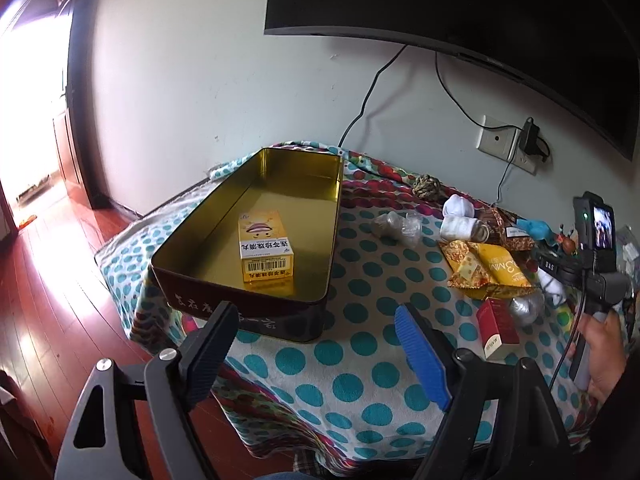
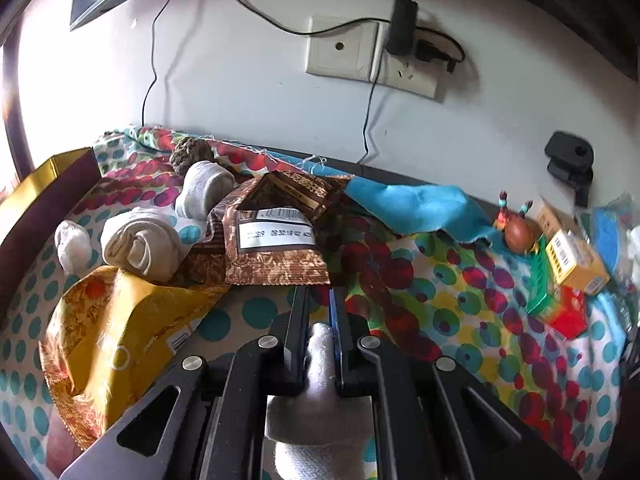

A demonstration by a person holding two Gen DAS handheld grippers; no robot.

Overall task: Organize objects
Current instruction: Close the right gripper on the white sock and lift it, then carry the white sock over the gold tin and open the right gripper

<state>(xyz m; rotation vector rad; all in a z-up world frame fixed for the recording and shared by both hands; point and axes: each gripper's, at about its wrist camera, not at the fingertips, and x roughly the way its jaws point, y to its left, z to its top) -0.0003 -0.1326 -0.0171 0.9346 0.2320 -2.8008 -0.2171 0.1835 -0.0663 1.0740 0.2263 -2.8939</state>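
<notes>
A gold-lined tin box point(image 1: 224, 216) stands on the polka-dot cloth and holds a yellow medicine box point(image 1: 265, 246). My left gripper point(image 1: 320, 320) is open and empty, just in front of the tin's near wall. My right gripper point(image 2: 320, 300) is shut on a white rolled sock point(image 2: 320, 364), above the cloth in front of a brown snack packet point(image 2: 276, 236). The right gripper's body also shows in the left wrist view point(image 1: 592, 256), over the pile of items.
Rolled white socks point(image 2: 140, 248), a yellow snack packet point(image 2: 116, 336), a rope ball point(image 2: 190, 154), blue cloth point(image 2: 420, 208), small boxes point(image 2: 576, 260) and a red box point(image 1: 496, 326) lie on the cloth. Wall socket with cables point(image 2: 372, 56) behind. Wooden floor point(image 1: 52, 300) lies left.
</notes>
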